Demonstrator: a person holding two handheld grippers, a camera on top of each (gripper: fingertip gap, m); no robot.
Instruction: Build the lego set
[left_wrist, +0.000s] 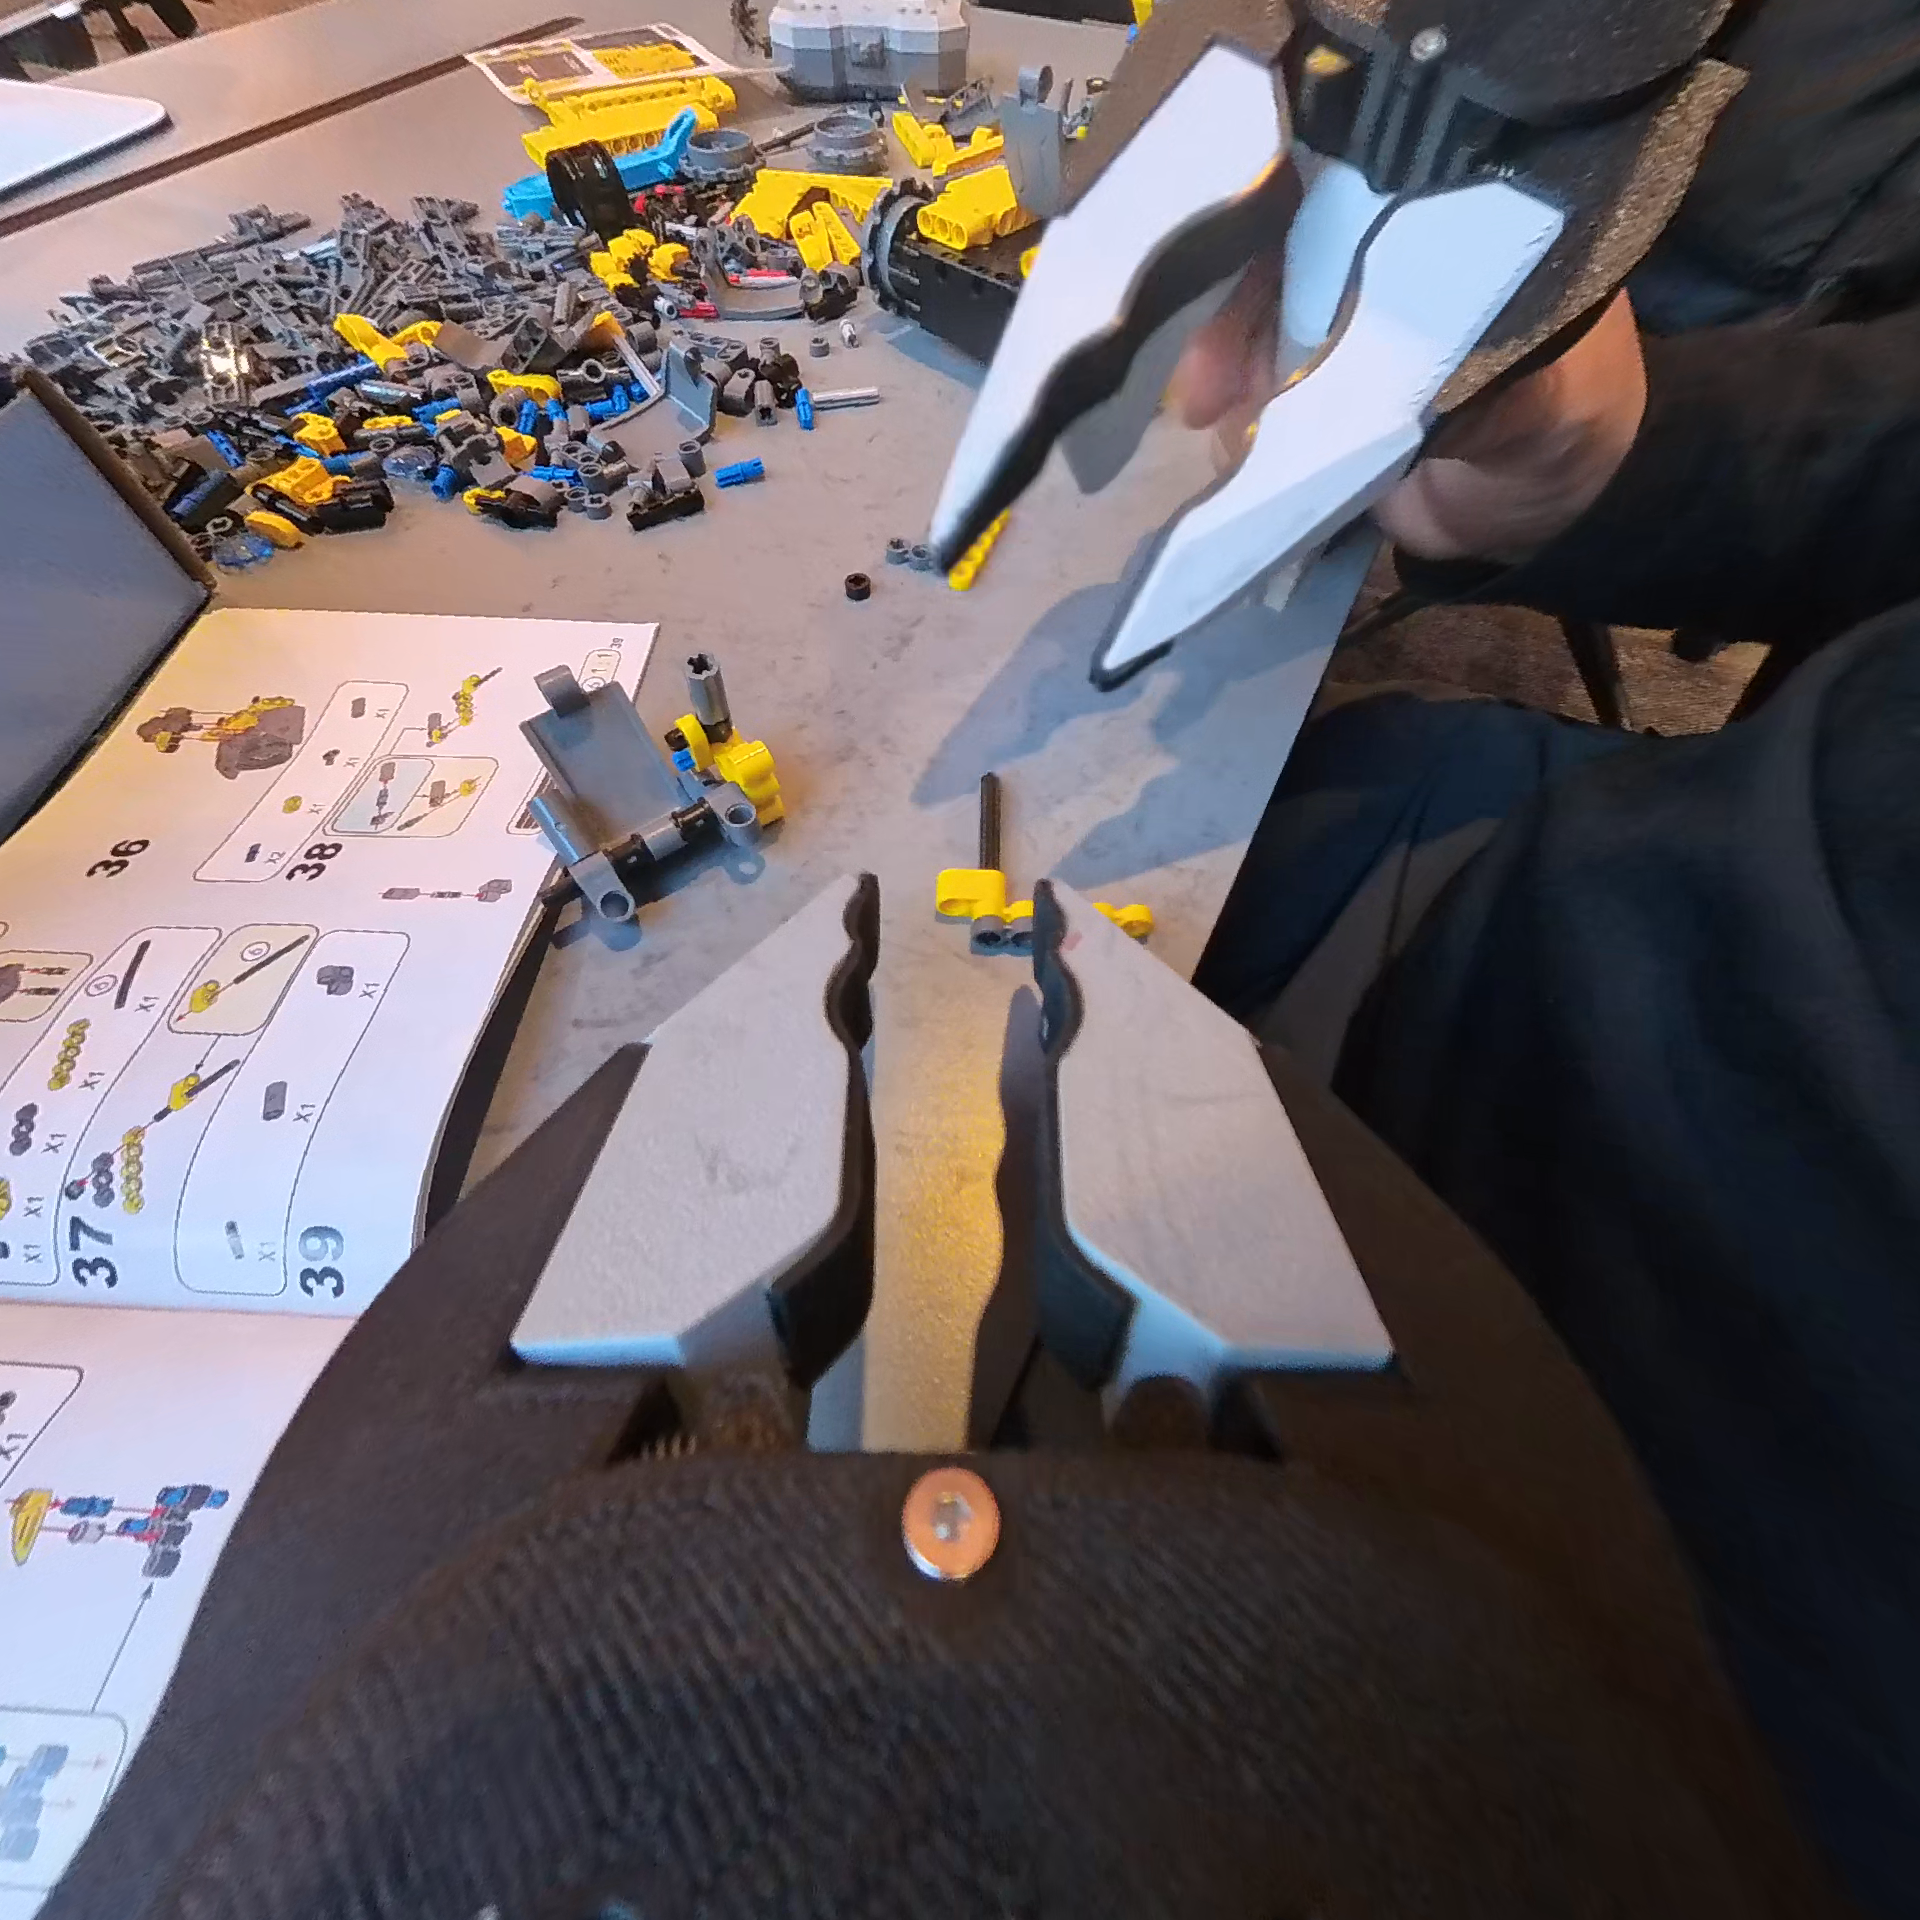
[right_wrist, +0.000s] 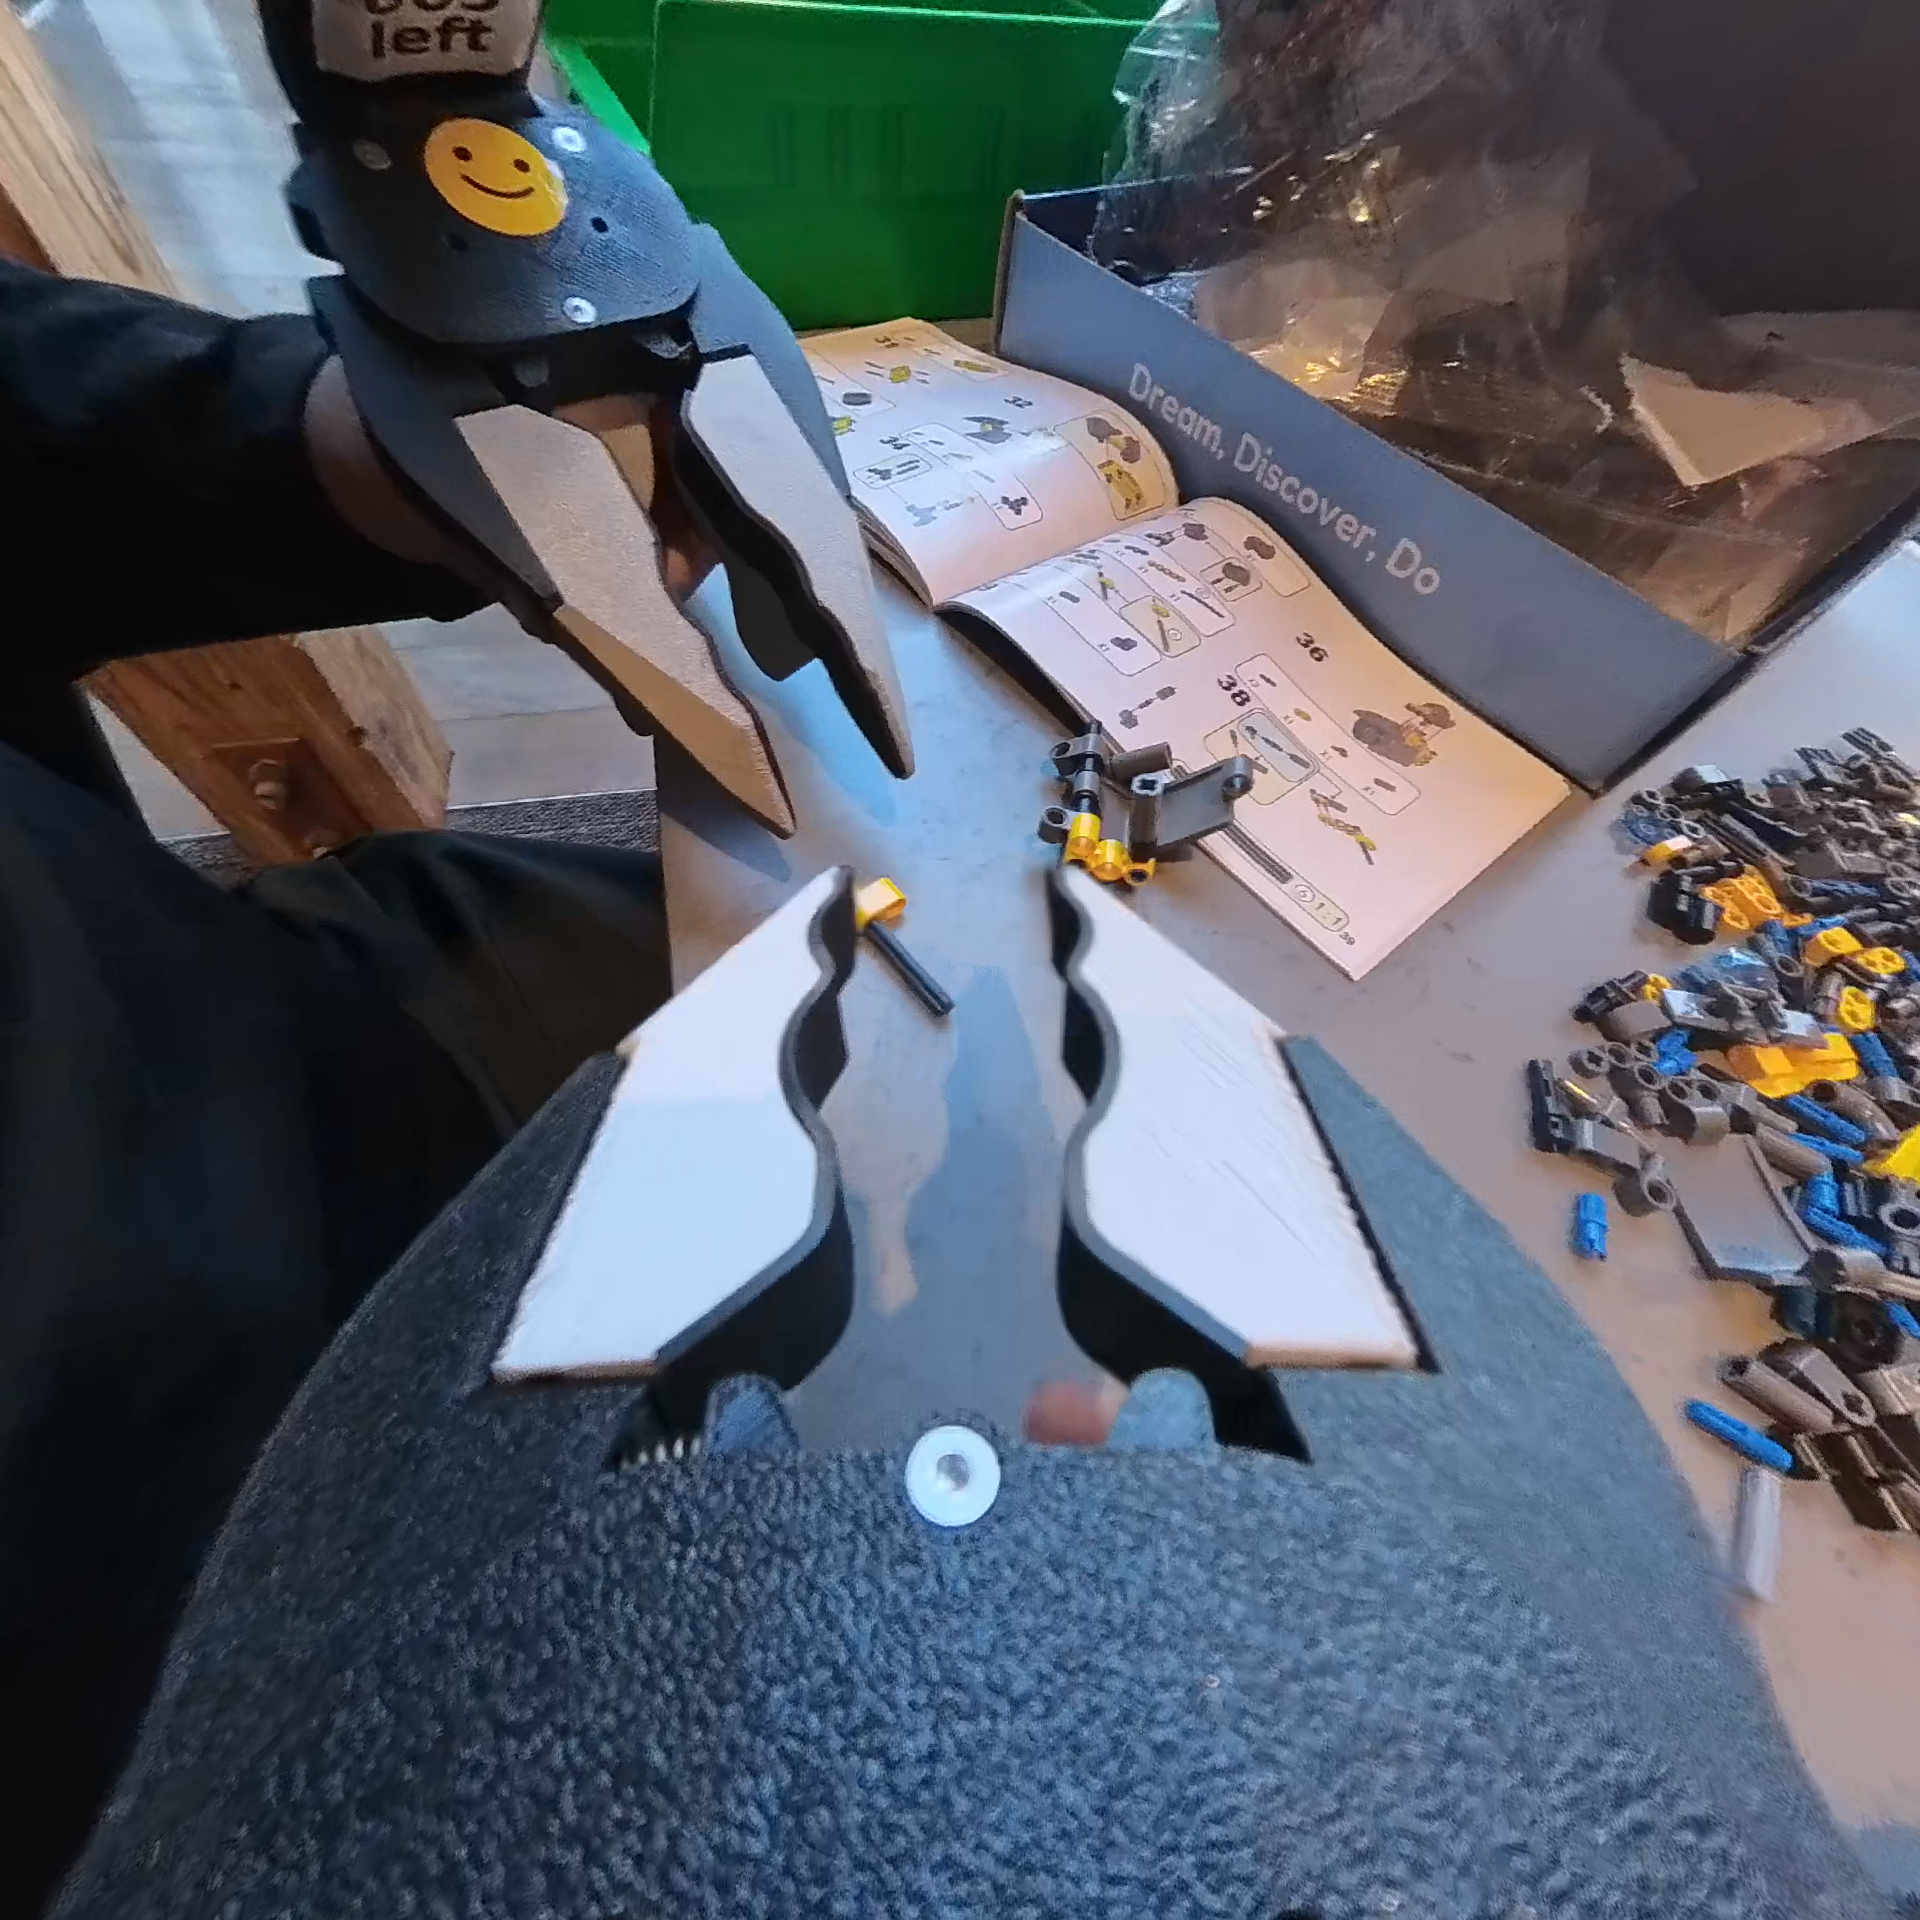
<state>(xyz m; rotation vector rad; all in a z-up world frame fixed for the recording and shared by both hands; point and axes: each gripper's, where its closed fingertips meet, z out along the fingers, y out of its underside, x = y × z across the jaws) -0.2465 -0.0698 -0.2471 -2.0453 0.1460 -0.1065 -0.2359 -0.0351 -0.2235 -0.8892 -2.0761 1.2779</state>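
Observation:
My left gripper (left_wrist: 954, 894) is open and empty, low over the grey table (left_wrist: 831, 644). Just past its tips lies a black axle (left_wrist: 987, 821) stuck in a yellow connector (left_wrist: 966, 894), with a small grey connector beside it. My right gripper (right_wrist: 948, 883) is open and empty; the same axle (right_wrist: 909, 961) lies near its left fingertip. Each gripper shows in the other's view, open: the right one (left_wrist: 1034, 603) above a yellow beam (left_wrist: 982, 545), the left one (right_wrist: 840, 798) raised at upper left. A small grey-and-yellow assembly (left_wrist: 665, 779) (right_wrist: 1132, 800) sits by the booklet.
An open instruction booklet (left_wrist: 260, 935) (right_wrist: 1247, 675) lies on the table. A large pile of loose grey, blue and yellow parts (left_wrist: 416, 343) (right_wrist: 1766, 1091) spreads beyond it. A grey cardboard box (right_wrist: 1351, 520) and a green crate (right_wrist: 883, 156) stand behind. The table edge and a person's dark clothing (left_wrist: 1610, 1039) are close. Tip to tip, the grippers are about 5 cm apart.

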